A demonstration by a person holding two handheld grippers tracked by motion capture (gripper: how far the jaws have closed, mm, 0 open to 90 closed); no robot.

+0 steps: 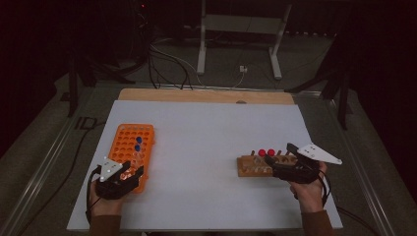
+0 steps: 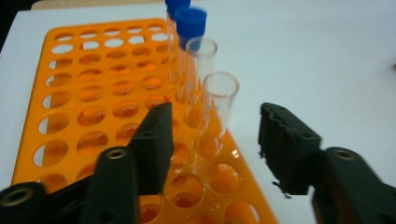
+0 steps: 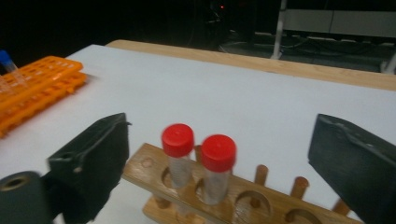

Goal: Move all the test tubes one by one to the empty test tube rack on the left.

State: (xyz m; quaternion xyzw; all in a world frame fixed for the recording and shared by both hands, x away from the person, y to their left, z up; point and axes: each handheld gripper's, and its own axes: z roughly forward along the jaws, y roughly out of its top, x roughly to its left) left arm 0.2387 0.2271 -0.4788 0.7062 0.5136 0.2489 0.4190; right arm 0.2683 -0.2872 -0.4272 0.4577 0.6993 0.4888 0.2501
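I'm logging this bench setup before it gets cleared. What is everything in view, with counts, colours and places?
Orange plastic tube rack: one, left side of the table.
Clear tubes with blue caps: two, standing in the orange rack.
Clear open-topped tubes: two, in the same row, nearer the left gripper.
Wooden tube rack: one, brown, right side of the table.
Clear tubes with red caps: two, side by side in the wooden rack.
White table top: one, with a wooden strip along its far edge.
White metal stand: one, on the floor beyond the table.
Left gripper: black, jaws open around the nearest open tube.
Right gripper: black, jaws open at the wooden rack.
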